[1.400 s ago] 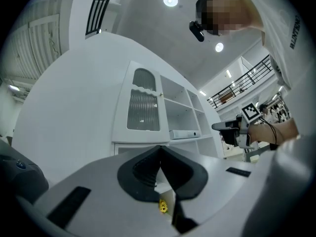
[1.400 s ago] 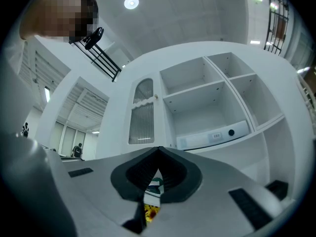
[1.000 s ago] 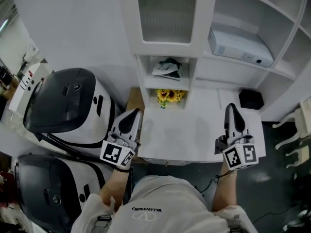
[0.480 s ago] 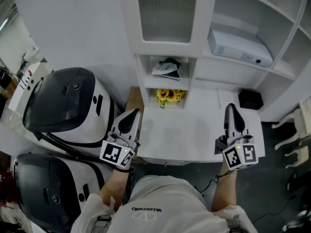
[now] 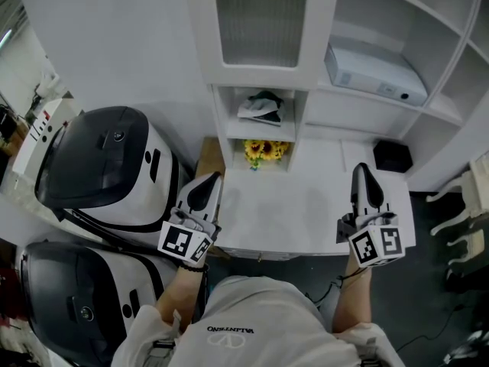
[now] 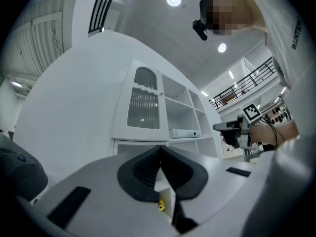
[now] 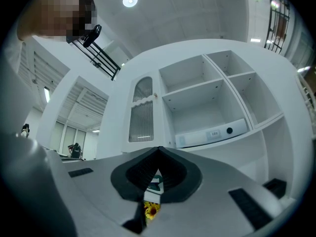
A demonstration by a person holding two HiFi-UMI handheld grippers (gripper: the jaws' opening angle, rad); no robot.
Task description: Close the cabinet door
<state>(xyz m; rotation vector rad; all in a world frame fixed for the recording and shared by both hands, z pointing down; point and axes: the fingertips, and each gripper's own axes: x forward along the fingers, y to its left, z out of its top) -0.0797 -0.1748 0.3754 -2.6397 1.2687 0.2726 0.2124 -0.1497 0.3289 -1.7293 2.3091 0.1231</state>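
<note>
The white cabinet door (image 5: 260, 21), with a ribbed glass panel, stands flush with its frame above the desk; it also shows in the left gripper view (image 6: 144, 107) and the right gripper view (image 7: 141, 110). My left gripper (image 5: 212, 176) hovers at the desk's left edge, its jaws shut on nothing (image 6: 160, 149). My right gripper (image 5: 362, 167) sits over the desk's right side, jaws together and empty (image 7: 158, 149). Both point toward the cabinet and stay well short of it. The right gripper (image 6: 232, 127) also appears at the right of the left gripper view.
Below the door, a cubby holds a folded dark-and-white item (image 5: 261, 107), with sunflowers (image 5: 264, 151) under it. A white device (image 5: 374, 71) lies on an open shelf, and a black box (image 5: 394, 156) is on the desk. Two large black-and-white machines (image 5: 99, 159) stand at the left.
</note>
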